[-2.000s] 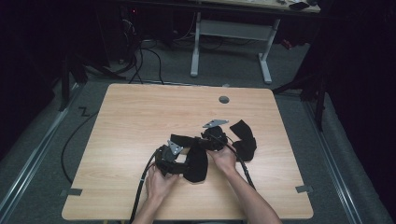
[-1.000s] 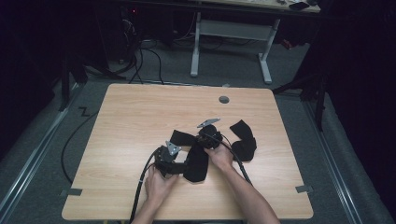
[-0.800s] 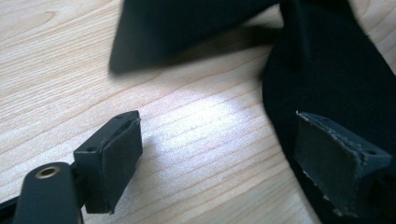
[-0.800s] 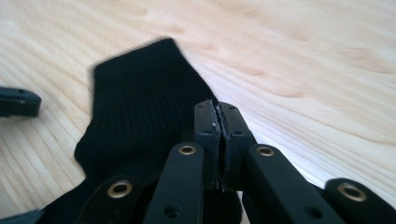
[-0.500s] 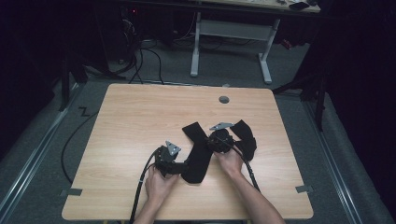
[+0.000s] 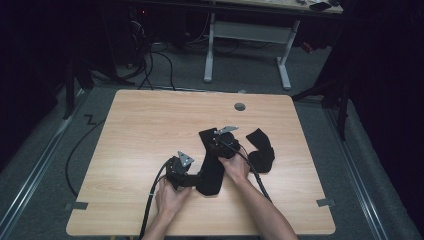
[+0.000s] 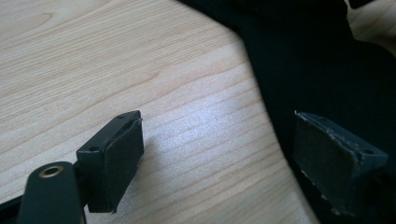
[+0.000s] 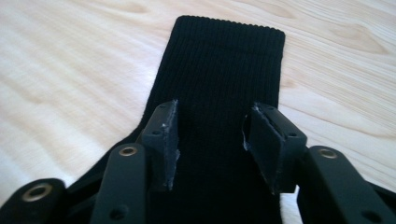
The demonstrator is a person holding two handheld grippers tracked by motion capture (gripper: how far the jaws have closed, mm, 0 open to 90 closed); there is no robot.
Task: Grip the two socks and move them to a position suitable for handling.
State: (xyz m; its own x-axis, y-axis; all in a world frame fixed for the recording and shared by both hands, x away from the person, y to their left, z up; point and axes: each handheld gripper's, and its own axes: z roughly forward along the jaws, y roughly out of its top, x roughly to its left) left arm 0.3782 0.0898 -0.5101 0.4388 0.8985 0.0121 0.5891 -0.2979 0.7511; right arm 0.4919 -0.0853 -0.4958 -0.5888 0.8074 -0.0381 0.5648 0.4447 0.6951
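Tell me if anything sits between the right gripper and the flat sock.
Nothing visible does. The right gripper hangs just over the sock, its fingers just opened and apart with only the sock's ribbed cloth beneath the gap.

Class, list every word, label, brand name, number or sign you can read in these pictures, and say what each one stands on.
None: no readable text on the long black ribbed sock, the second black sock, the light wooden table or either gripper.

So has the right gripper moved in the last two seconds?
Yes. The right gripper has shifted toward the table's far edge, nearer the round grommet, its fingers just opened over the sock.
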